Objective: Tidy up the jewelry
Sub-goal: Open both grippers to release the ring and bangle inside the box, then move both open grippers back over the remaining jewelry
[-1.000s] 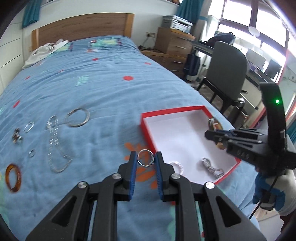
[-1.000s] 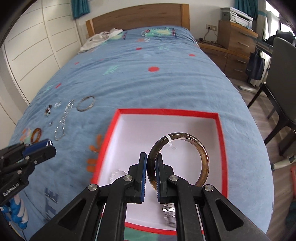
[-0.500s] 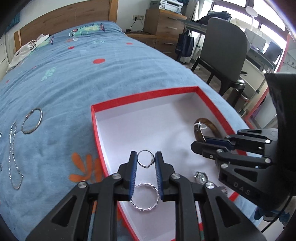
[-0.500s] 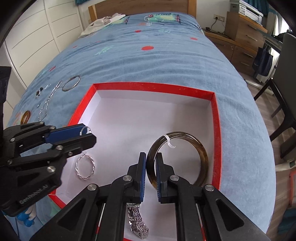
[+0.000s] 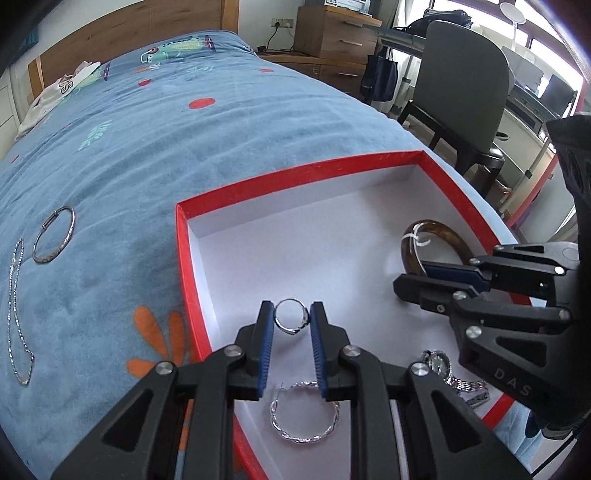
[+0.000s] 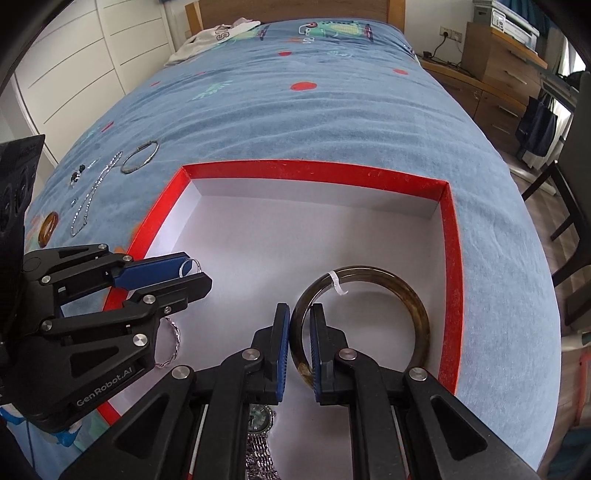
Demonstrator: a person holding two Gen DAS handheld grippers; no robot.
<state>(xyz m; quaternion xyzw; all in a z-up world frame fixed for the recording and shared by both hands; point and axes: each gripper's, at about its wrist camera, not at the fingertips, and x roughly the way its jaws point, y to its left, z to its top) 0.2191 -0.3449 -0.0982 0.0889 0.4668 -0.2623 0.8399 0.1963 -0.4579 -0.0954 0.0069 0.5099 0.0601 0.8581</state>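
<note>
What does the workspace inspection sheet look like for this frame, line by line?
Surface: blue bedspread with a red-rimmed white box on it.
Job's things: silver ring in the left claw; brown bangle in the right claw, inside the box; twisted silver hoop and watch lying in the box.
Clutter: silver bracelet, chain, small amber ring and tiny pieces on the bedspread; white garment near the headboard.
Grippers: left shut on the ring, right shut on the bangle.
Cables: one plugged in by the dresser.
Surroundings: chair, desk, wardrobe.
</note>
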